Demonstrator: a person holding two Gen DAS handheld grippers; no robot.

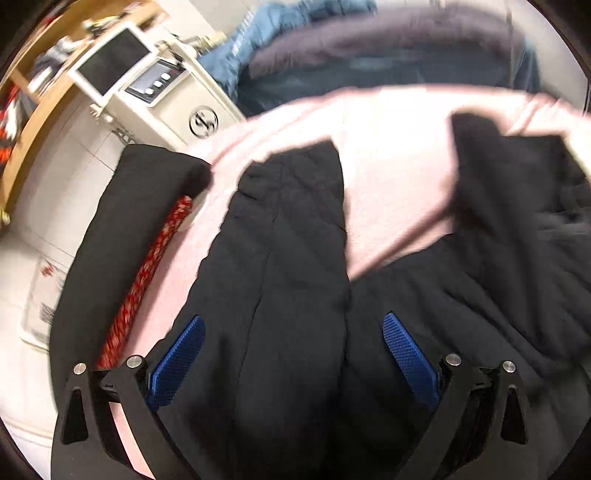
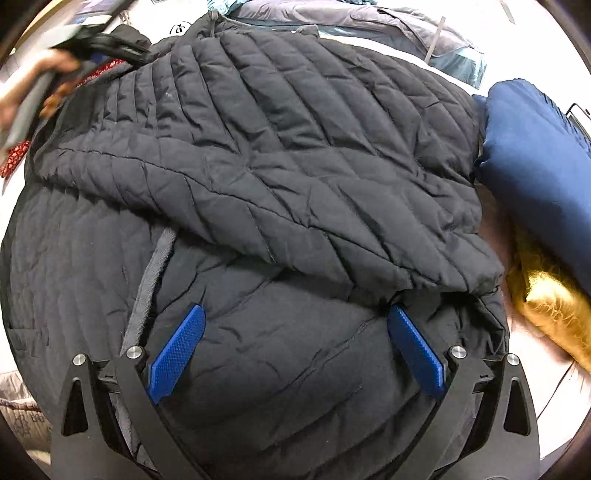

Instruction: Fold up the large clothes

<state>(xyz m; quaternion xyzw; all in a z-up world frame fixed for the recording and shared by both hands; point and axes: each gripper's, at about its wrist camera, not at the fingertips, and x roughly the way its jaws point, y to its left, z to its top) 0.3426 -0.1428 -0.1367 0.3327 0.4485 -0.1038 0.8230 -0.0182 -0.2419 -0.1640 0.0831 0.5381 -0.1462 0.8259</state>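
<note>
A large black quilted jacket lies spread on a pink bed sheet, with one sleeve folded across its body. In the left wrist view a black sleeve runs between the blue pads of my left gripper, which is open and just above the cloth. My right gripper is open over the jacket's lower part, its right pad near the folded sleeve's cuff. The left gripper and the hand on it show blurred at the upper left of the right wrist view.
A black cushion and a red patterned cloth lie at the bed's left edge. A white machine stands beyond. A blue pillow and gold cushion lie right of the jacket. Grey and blue clothes lie behind.
</note>
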